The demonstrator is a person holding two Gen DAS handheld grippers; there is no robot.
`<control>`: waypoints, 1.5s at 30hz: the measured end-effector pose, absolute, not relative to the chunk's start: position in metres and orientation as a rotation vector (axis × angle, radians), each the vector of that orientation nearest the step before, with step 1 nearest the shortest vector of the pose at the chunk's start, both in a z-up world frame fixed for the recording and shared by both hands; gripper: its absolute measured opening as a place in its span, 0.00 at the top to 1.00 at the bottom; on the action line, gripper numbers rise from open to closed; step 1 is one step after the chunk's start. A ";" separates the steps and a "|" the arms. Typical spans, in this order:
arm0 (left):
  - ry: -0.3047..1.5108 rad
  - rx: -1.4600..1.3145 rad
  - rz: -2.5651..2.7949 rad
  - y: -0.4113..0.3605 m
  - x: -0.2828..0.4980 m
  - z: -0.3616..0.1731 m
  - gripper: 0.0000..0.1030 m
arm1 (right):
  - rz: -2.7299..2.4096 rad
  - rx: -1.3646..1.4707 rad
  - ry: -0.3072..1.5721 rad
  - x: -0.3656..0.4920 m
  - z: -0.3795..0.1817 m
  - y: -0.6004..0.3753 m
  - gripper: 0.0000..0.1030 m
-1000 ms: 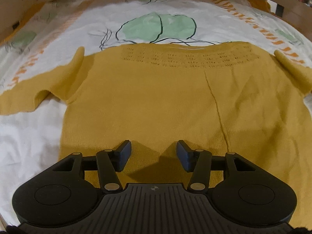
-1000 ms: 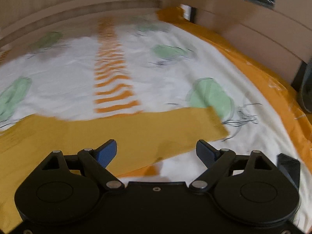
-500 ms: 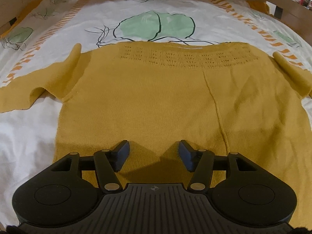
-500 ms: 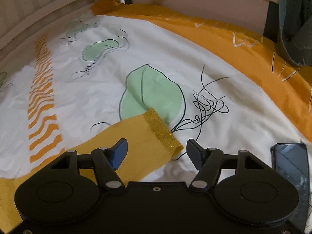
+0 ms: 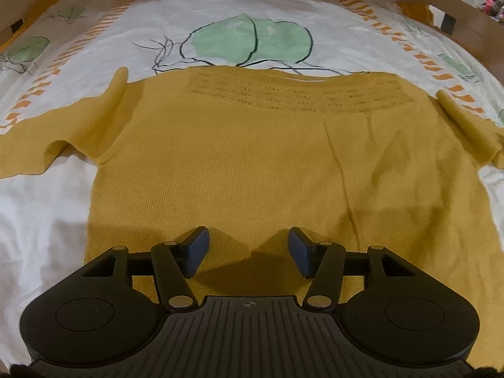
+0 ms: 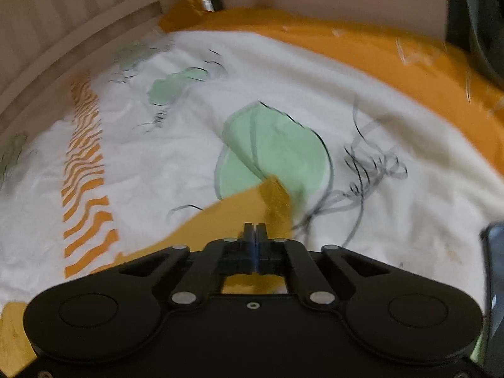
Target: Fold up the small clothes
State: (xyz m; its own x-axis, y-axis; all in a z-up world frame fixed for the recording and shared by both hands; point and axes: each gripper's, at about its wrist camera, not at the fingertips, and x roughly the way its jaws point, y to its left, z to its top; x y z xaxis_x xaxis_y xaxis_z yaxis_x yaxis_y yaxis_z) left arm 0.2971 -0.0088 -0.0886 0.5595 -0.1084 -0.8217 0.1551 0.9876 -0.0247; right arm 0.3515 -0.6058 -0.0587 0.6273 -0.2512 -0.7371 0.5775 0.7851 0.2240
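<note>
A mustard-yellow knitted sweater [image 5: 252, 157] lies spread flat on the bed, neckline away from me, with one sleeve out to each side. My left gripper [image 5: 248, 249] hangs open just above its lower hem, and only bare fabric shows between its blue pads [image 5: 197, 249]. In the blurred right wrist view, my right gripper [image 6: 255, 232] is shut on the end of the sweater's sleeve [image 6: 226, 220]. The ribbed cuff [image 6: 278, 200] sticks up just beyond the fingertips.
The bedsheet [image 5: 94, 47] is white with green leaves and orange stripes, and has an orange border [image 6: 378, 53]. A wooden bed frame [image 6: 78, 31] runs round the far side. A dark phone [image 6: 494, 271] lies at the right edge, and dark cloth [image 6: 485, 22] hangs at the upper right.
My right gripper swung right along the sleeve to its cuff and its jaws closed on it. The left gripper has kept almost still over the hem.
</note>
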 end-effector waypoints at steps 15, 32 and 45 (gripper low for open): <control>0.817 0.024 -0.153 0.022 0.283 -0.020 0.48 | -0.072 0.314 0.585 0.367 0.112 -0.428 0.94; 0.857 0.057 -0.182 0.011 0.280 -0.043 0.48 | -0.373 0.383 0.702 0.327 0.010 -0.513 0.29; 0.877 0.078 -0.205 -0.002 0.282 -0.069 0.48 | -0.566 0.628 0.697 0.301 -0.079 -0.629 0.29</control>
